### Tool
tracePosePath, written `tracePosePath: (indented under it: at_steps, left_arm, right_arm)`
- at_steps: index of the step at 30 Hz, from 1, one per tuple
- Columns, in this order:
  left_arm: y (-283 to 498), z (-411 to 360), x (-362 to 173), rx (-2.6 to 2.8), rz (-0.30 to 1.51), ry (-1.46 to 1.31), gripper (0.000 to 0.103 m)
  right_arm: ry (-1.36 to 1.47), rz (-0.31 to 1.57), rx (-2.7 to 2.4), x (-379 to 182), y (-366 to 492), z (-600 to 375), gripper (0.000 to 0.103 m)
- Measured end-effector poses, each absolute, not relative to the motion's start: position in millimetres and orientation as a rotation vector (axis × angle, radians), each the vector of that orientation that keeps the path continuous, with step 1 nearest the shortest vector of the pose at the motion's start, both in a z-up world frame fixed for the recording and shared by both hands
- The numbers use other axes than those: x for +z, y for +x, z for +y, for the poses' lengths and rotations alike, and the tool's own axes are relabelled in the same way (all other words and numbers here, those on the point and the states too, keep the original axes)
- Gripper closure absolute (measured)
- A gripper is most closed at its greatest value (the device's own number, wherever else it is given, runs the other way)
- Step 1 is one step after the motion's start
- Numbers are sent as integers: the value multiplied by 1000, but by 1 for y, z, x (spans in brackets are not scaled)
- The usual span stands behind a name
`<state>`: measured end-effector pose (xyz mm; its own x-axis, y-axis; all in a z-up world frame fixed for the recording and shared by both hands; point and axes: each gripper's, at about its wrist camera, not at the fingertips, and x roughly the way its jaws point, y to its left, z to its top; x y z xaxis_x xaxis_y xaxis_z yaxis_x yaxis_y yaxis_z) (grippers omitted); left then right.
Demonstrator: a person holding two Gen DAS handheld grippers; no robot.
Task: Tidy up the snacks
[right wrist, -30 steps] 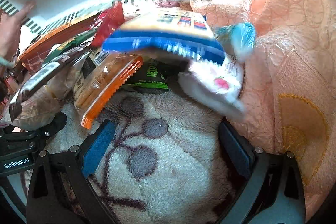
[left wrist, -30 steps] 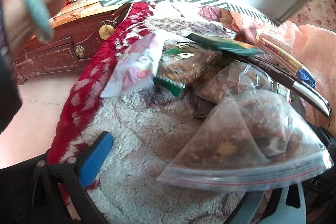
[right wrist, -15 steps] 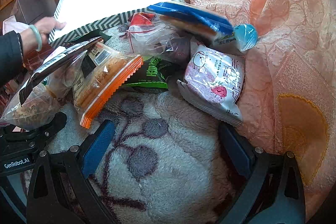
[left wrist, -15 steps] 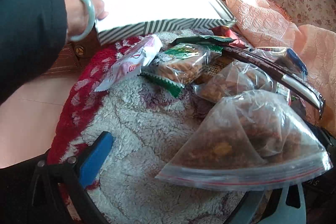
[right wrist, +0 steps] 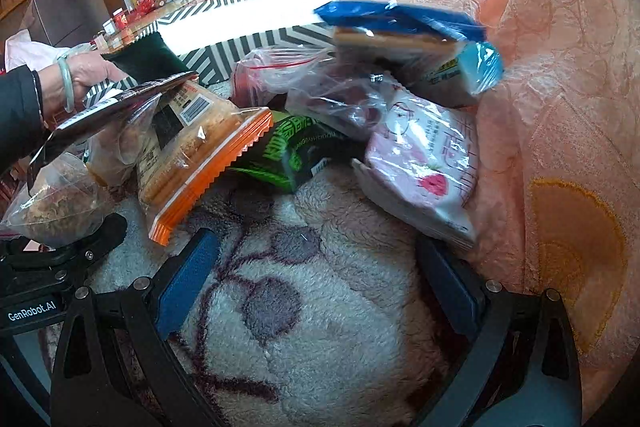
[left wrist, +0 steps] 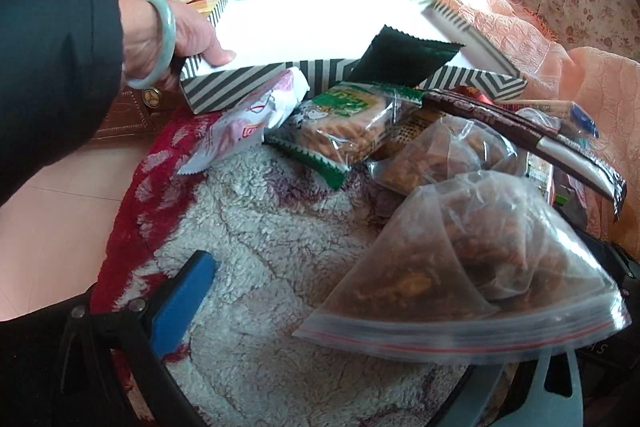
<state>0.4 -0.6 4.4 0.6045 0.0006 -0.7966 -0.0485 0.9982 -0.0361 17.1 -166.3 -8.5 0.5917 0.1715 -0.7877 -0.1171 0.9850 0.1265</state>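
Snacks piled on fluffy blanket (left wrist: 276,251). We see striped box (left wrist: 320,83) behind pile, hand (left wrist: 168,35) gripping its corner; inside too bright to see. Dark green packet (left wrist: 404,59) leans on box edge. Big zip bag (left wrist: 480,267) holds brown bits. Left tongs (left wrist: 340,327) wide apart, right tongs (right wrist: 316,283) wide apart, both holding nothing.

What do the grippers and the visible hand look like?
Both the left gripper and the right gripper have black frames, blue finger pads and silver screws. White "GenRobot.AI" lettering marks the left one. The hand wears a dark sleeve and pale green bangle.
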Motion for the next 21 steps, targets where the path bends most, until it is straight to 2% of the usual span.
tracePosePath:
  at_steps: [14,21]
  left_arm:
    - [0,-1,4,29,922,-56,0]
    - [1,-1,4,28,922,-56,0]
  right_arm:
    - [61,929,176,-7,18,-167,2]
    - [89,1002,146,-6,28,-167,2]
